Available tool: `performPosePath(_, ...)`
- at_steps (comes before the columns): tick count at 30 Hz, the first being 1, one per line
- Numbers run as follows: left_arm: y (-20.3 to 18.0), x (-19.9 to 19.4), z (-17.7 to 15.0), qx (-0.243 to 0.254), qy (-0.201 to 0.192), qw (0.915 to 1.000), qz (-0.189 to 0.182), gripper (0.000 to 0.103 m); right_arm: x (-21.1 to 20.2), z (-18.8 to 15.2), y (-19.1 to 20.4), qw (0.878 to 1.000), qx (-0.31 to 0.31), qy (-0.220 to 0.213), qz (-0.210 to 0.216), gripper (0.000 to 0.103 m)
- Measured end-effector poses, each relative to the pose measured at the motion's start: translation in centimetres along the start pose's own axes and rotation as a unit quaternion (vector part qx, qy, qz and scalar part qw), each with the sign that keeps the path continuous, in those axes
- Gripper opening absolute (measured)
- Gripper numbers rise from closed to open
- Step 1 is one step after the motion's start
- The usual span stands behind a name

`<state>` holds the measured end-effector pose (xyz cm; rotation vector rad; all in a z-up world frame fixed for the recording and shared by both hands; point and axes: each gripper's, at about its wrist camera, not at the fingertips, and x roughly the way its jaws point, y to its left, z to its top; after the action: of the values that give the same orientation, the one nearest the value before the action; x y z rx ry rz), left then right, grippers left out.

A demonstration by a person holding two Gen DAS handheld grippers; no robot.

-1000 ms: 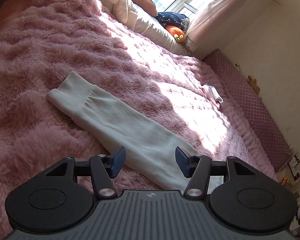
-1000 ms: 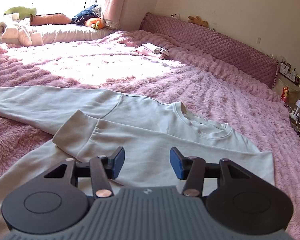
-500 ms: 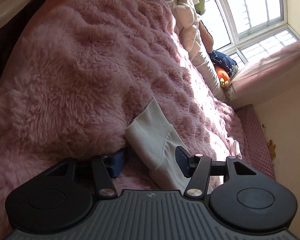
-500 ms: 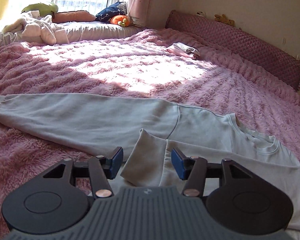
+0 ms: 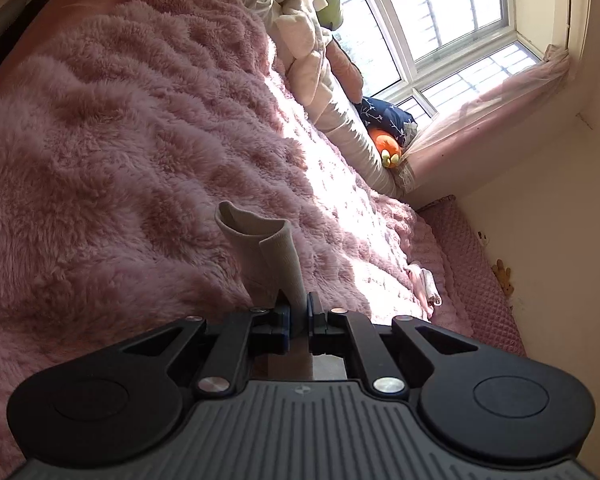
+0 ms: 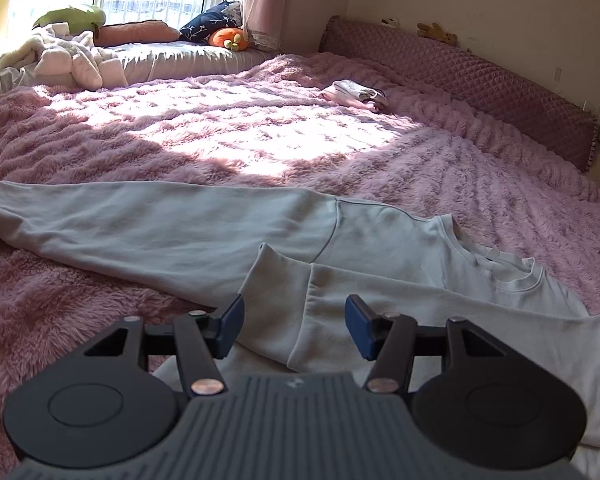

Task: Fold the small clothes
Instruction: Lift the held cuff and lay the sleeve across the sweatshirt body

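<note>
Fingers, left [image 5: 298, 314]: pinched tight on the ribbed cuff [image 5: 260, 240] of the far sleeve, which curls up into a soft tube.
Fingers, right [image 6: 294, 326]: jaws opening, standing wide over the folded-in sleeve cuff [image 6: 276, 300]; whether the pads touch it is hard to tell.
Bed blanket [image 6: 260, 128]: pink, shaggy plush, rippled, sunlit in the middle.
Sweatshirt [image 6: 380, 248]: pale grey-green knit, lying flat on the blanket, one sleeve stretched out left, the other folded across the chest, ribbed round collar.
Small pink garment [image 6: 354, 94]: crumpled, well apart, near the quilted headboard [image 6: 480, 80].
</note>
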<state>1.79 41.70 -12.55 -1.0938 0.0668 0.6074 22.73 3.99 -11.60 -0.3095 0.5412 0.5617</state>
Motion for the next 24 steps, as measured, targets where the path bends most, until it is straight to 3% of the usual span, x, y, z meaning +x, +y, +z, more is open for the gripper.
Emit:
performPosePath(6,-5.5,-0.5,-0.7,0.023,0.015,0.9971,-0.071,0.007,-2.3,-1.0,-2.7,1.000,0.014,-0.002,-0.021,0.052)
performPosePath(11,-12.2,-0.6,-3.2,0.056,0.047,0.9842,-0.161,0.007,-5.0,-2.8,-6.1,0.998,0.048,-0.003,-0.046,0.054)
performPosePath(14,-16.4,-0.3,-6.0,0.076,0.080,0.9715,-0.210,0.007,-6.7,-4.2,-8.2,0.996,0.066,-0.001,-0.063,0.054)
performPosePath(17,-20.8,0.0,-10.6,0.096,0.123,0.9533,-0.259,0.007,-8.3,-5.6,-10.3,0.993,0.081,-0.002,-0.082,0.055)
performPosePath(24,-27.2,1.1,-22.9,0.129,0.209,0.9161,-0.317,0.007,-10.8,-9.0,-15.1,0.986,0.120,0.009,-0.117,0.055)
